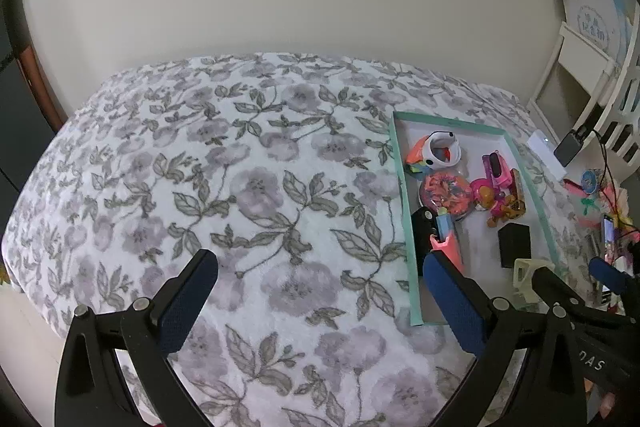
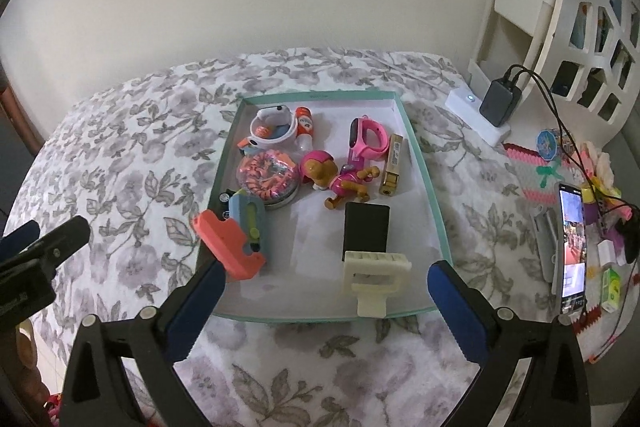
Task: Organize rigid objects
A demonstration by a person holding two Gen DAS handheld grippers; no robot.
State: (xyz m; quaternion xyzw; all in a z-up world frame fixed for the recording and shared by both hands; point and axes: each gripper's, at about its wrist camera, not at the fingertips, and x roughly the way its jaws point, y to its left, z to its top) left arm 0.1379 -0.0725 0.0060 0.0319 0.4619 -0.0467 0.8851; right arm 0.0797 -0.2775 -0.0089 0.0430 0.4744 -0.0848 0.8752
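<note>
A shallow teal-rimmed tray [image 2: 425, 179] lies on the floral bedspread and holds several rigid items: a white watch [image 2: 272, 125], a pink watch [image 2: 368, 139], a pink toy dog [image 2: 340, 179], a round tin [image 2: 268, 175], a gold lighter [image 2: 392, 167], a black box [image 2: 366, 231], a cream plastic piece [image 2: 376, 273], and a coral and blue piece [image 2: 236, 239]. My right gripper [image 2: 324, 291] is open and empty over the tray's near edge. My left gripper [image 1: 320, 283] is open and empty over the bedspread, left of the tray [image 1: 404, 203].
A phone [image 2: 572, 243] stands lit at the right among small clutter and cables. A white charger base with a dark adapter [image 2: 496, 103] sits behind it. A white shelf unit [image 2: 560, 7] stands at the far right. The wall runs behind the bed.
</note>
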